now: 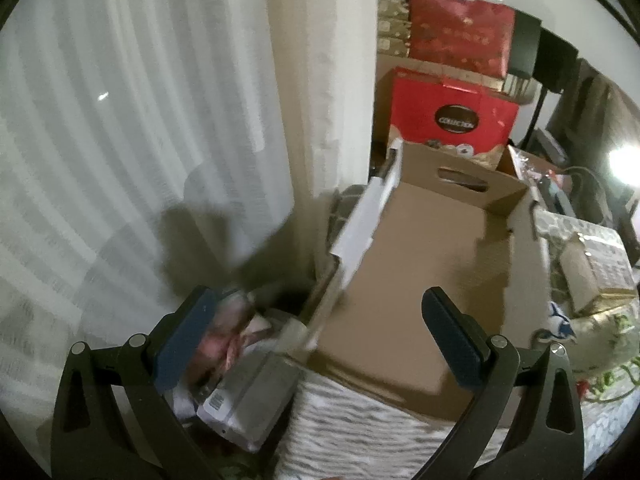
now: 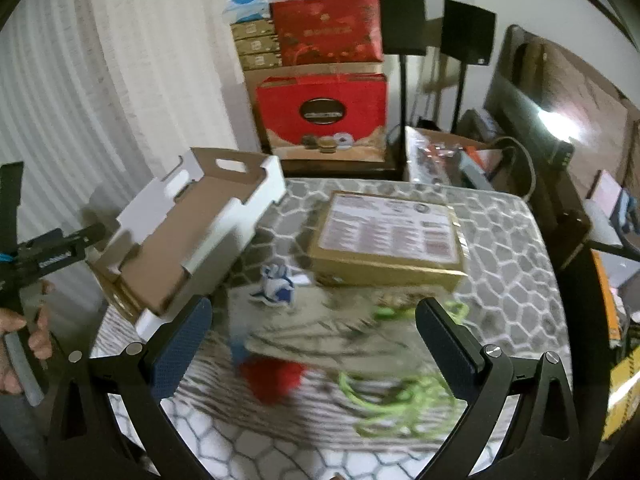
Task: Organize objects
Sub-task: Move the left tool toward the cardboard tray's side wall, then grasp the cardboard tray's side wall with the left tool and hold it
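An empty open cardboard tray box (image 1: pixel 432 248), white outside, sits at the table's left edge; it also shows in the right wrist view (image 2: pixel 192 232). My left gripper (image 1: pixel 316 340) is open above its near end. A gold flat box (image 2: pixel 384 236) with a printed label lies on the patterned tablecloth (image 2: pixel 512 264); its corner shows in the left wrist view (image 1: pixel 596 276). My right gripper (image 2: pixel 312 344) is open over a blurred cloth bag (image 2: pixel 320 340) with green cords (image 2: pixel 400 404) and a red patch. A small blue-white figure (image 2: pixel 276 280) lies between the boxes.
Red gift boxes (image 2: pixel 324 112) are stacked behind the table against the wall, with black music stands (image 2: pixel 404 20) beside them. A white curtain (image 1: pixel 120 140) hangs left. Packages (image 1: pixel 240 392) lie on the floor by the table. Cluttered shelves stand at right.
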`<action>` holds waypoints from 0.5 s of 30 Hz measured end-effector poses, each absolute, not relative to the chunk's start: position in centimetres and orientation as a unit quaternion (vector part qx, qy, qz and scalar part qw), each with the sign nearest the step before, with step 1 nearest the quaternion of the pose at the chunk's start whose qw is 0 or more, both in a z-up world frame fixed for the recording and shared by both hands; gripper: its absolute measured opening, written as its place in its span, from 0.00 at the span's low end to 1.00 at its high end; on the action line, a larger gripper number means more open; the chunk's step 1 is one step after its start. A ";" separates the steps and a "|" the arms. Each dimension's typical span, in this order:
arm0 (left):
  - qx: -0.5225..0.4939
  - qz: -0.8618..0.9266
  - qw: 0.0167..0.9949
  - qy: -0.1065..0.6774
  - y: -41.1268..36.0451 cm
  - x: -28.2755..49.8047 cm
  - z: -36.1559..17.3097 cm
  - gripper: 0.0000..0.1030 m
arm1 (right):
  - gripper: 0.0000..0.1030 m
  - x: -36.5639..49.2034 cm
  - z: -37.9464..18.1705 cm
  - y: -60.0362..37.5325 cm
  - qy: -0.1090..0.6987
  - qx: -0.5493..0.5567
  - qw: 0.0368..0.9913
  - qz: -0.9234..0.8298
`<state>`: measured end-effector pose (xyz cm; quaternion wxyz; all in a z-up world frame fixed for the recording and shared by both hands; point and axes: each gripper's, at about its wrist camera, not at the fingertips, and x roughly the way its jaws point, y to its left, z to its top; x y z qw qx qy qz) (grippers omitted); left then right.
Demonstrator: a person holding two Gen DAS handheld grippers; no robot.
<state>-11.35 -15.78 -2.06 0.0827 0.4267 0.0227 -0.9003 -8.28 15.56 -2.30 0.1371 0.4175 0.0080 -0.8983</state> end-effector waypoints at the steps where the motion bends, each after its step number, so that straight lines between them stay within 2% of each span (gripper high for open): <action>1: 0.429 -0.899 0.081 0.021 -16.1 -11.7 -2.3 1.00 | 1.00 -8.8 -2.3 15.0 0.006 0.419 0.142 -0.897; 15: 0.451 -0.890 0.067 0.017 -17.0 -14.1 -4.0 1.00 | 0.98 -13.2 -3.6 8.9 0.002 0.441 0.171 -0.881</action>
